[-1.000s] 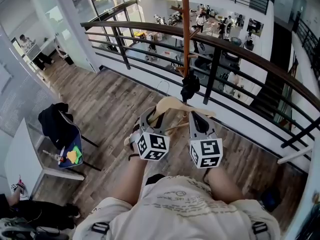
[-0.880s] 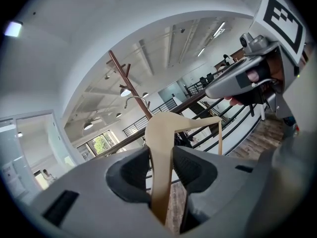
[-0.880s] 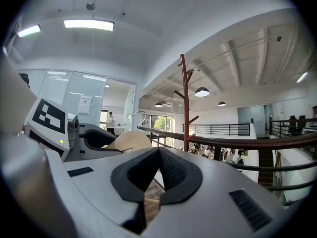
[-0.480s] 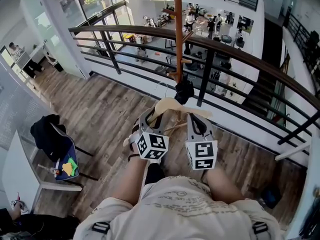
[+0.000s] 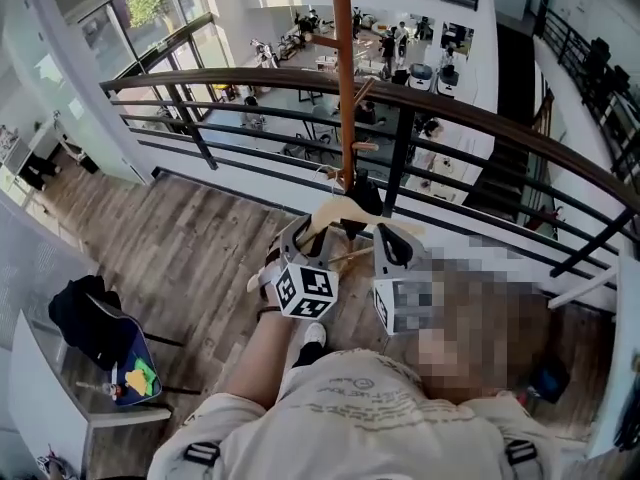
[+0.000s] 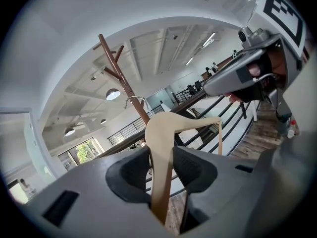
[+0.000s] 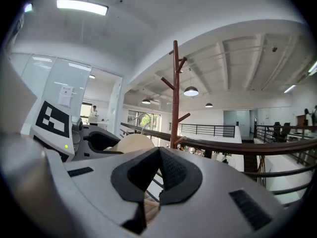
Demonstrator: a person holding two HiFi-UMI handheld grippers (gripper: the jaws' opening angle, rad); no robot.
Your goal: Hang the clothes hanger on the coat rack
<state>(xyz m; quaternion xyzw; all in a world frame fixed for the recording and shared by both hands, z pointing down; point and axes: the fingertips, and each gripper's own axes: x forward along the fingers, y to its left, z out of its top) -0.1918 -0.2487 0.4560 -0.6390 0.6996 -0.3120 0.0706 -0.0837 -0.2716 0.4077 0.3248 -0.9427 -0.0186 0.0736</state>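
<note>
Both the left claw and right claw are clamped tight on the wooden hanger. The coat rack stands close ahead.

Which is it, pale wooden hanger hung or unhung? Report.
Unhung: left gripper clamps the pale wooden hanger, its metal hook free beside the brown wooden coat rack.

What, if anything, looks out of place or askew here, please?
Nothing looks damaged or spilled. The wooden hanger is held by the left tool and the right tool, not yet on the coat rack.
</note>
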